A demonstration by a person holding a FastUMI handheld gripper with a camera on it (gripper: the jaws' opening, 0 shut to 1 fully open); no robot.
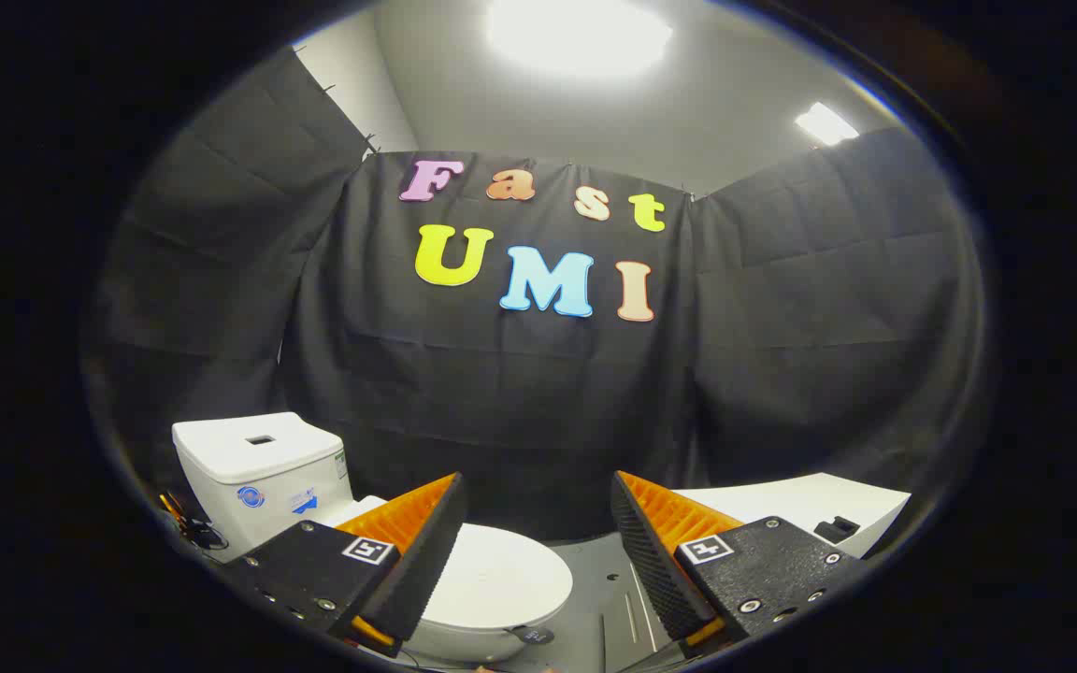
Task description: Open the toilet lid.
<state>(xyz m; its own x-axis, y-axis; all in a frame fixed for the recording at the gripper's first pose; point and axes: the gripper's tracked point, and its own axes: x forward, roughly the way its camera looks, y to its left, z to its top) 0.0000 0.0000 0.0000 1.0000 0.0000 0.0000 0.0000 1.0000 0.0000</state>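
Observation:
A white toilet stands low and to the left, its tank (258, 467) upright against the black cloth. Its white lid (501, 575) lies flat and shut over the bowl, partly hidden behind my left finger. My gripper (538, 523) hangs above and in front of the toilet, open wide, with nothing between its two orange-and-black fingers (417, 551). The lid's front edge reaches into the gap between the fingers, well below them.
A white slab-like surface (800, 509) with a small black part on it lies beyond the right finger. Grey floor (613, 608) shows between the toilet and that surface. Dark cables (188, 528) lie left of the tank. Black cloth walls close the booth.

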